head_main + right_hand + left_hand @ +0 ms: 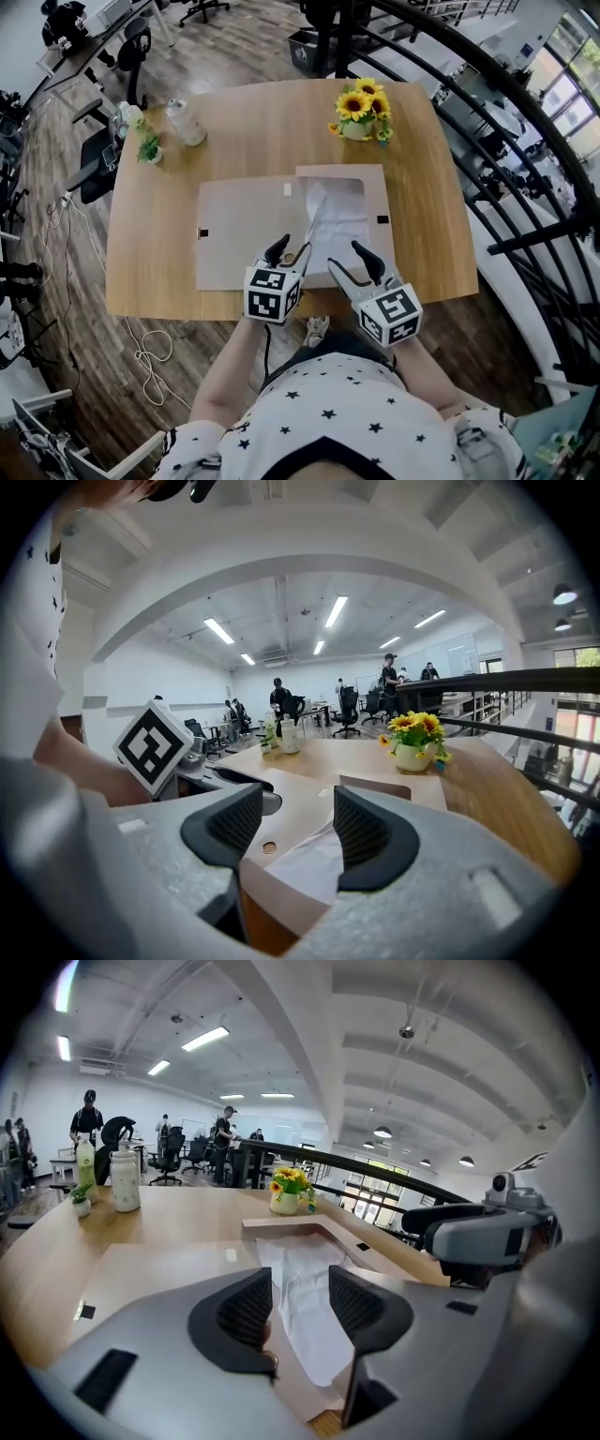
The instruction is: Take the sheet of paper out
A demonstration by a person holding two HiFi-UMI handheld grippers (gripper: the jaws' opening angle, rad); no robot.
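A flat brown paper folder [244,230] lies on the wooden table [253,122]. In its opened right part lies a crumpled white sheet of paper [336,214]. My left gripper [290,253] hovers open over the folder's near edge, just left of the sheet's lower corner. My right gripper [354,265] is open too, at the sheet's near end. In the left gripper view the sheet [300,1269] shows beyond the gap of the left gripper [302,1302], with nothing pinched. In the right gripper view the sheet [314,860] lies below the right gripper [298,827].
A pot of sunflowers [361,114] stands at the table's far right. A clear bottle [186,122] and a small potted plant [148,148] stand at the far left. A black curved railing [506,122] runs along the right side. Office chairs and people are far behind.
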